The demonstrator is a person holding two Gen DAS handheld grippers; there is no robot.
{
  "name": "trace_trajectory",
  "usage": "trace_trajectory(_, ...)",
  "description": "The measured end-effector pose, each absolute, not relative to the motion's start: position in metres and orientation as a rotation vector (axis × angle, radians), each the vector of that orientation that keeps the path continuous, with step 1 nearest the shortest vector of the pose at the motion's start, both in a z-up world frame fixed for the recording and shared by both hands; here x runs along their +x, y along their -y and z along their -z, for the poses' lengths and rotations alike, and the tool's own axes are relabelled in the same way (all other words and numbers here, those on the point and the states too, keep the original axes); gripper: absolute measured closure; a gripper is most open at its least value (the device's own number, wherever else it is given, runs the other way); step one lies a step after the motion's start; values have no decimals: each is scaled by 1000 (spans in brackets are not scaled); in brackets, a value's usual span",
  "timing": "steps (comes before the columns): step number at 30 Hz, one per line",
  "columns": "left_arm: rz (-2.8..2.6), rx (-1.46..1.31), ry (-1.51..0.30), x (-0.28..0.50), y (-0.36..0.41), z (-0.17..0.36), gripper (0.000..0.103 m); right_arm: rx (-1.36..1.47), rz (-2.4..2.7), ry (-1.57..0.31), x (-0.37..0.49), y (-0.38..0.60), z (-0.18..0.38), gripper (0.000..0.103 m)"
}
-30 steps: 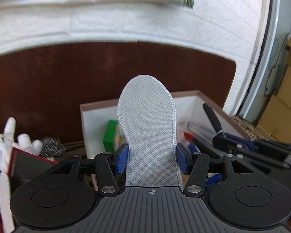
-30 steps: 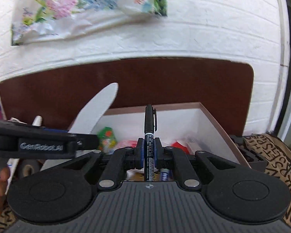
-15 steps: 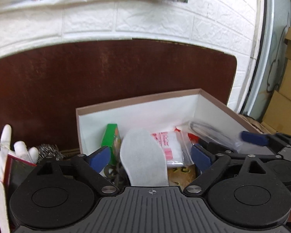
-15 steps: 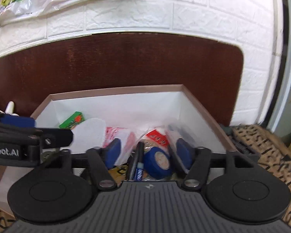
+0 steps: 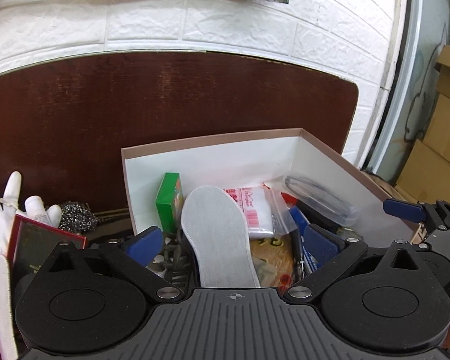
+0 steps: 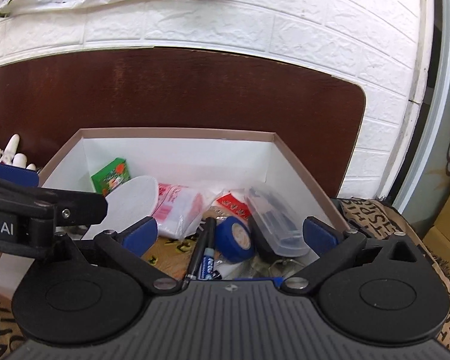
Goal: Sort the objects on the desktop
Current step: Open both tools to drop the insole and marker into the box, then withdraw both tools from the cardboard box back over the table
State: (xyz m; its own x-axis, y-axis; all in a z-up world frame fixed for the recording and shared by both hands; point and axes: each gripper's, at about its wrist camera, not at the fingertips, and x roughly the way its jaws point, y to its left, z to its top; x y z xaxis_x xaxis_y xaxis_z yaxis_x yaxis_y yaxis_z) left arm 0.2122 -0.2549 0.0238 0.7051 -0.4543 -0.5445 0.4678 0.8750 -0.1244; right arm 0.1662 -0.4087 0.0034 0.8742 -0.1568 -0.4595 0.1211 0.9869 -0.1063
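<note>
A brown cardboard box with white inner walls [image 5: 213, 162] [image 6: 177, 156] holds the sorted things. A grey insole [image 5: 219, 237] lies in it, also seen in the right wrist view [image 6: 132, 204]. A black marker [image 6: 199, 249] lies in the box beside a blue tape roll [image 6: 235, 238]. My left gripper [image 5: 232, 241] is open and empty above the insole. My right gripper [image 6: 229, 235] is open and empty above the marker. The box also holds a green box [image 5: 168, 201], a red-printed plastic bag [image 5: 255, 210] and a clear case [image 6: 273, 222].
White gloves [image 5: 9, 198], a steel scourer [image 5: 75, 216] and a red-framed item [image 5: 42, 246] lie left of the box. A dark brown board [image 5: 165, 105] stands behind it against a white brick wall. Cardboard cartons [image 5: 438, 138] stand at the right. A patterned cloth [image 6: 405, 240] covers the table.
Both grippers opened. The left let go of the insole and the right let go of the marker; both things now lie in the box.
</note>
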Motion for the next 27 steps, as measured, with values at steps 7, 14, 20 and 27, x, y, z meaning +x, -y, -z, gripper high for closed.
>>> trace_trajectory(7,522,21,-597,196,250,-31,0,-82,146,-473,151,401,-13,0)
trace_trajectory(14,540,-7,-571,169,238,-45,0,-91,140,-429,125,390,-30,0)
trace_trajectory(20,524,-16,-538,137,218,-53,0,-104,132,-380,95,371,-37,0)
trace_trajectory(27,483,-26,-543,104,188,-49,0,-86,100,-361,66,346,-30,0)
